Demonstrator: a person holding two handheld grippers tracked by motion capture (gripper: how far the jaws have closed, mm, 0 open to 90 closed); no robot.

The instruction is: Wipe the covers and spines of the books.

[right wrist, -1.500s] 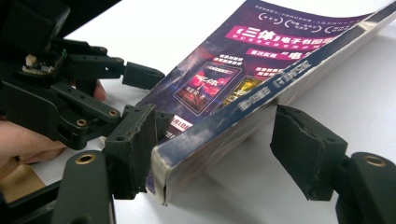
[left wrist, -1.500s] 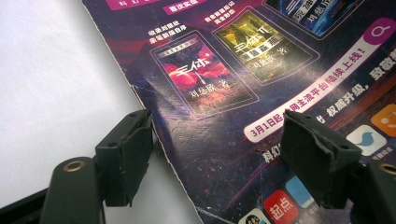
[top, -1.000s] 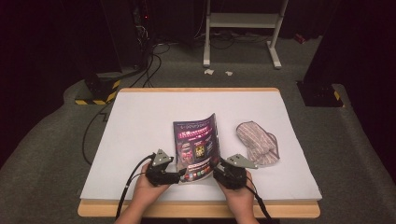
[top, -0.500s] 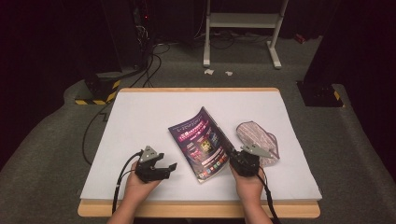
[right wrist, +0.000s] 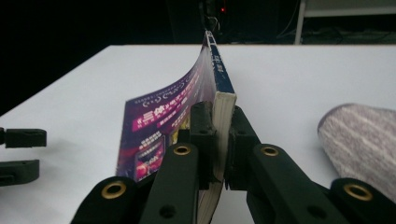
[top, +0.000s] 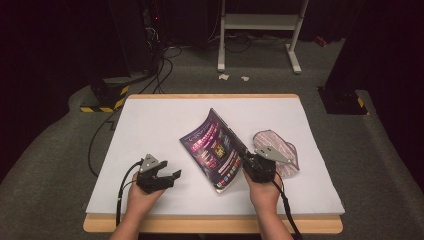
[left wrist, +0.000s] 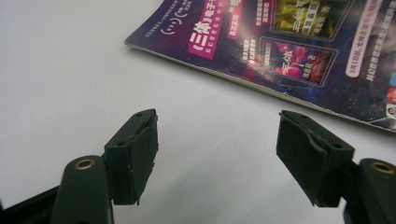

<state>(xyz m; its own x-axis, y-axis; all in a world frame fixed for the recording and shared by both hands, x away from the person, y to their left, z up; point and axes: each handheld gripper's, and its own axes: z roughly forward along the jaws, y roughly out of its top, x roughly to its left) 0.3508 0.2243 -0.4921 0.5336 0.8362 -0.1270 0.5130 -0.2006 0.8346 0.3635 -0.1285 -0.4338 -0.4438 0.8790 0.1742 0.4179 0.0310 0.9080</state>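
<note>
Gripping the glossy purple-covered paperback magazine (top: 216, 150) by its spine edge, the right gripper (top: 248, 167) has its two black jaws pressed flat on either side of the thick page block, as the right gripper view (right wrist: 223, 116) shows plainly. The jaws have just been closing, and the magazine is now pinched between them. It stands tilted on the white tabletop (top: 150, 120), its right side raised and its left edge resting on the surface, near the table's centre and leaning toward 10 o'clock.

The left gripper (top: 167, 176) hovers at about 8 o'clock from the magazine, well apart from it. Its jaws stand wide and hold nothing; in the left gripper view (left wrist: 217, 154) only bare tabletop lies between them, with the magazine's corner (left wrist: 280, 42) beyond at 1 o'clock.

A grey striped fabric oven mitt (top: 280, 152) lies just beside the right gripper, at its 2 o'clock.

The risk from here, as I judge it: the grip sits at one end of the spine, so the glossy cover could slide out of the pads, or the unsupported pages could fan open and sag. Swinging the magazine toward 3 o'clock could also drag it across the mitt.
</note>
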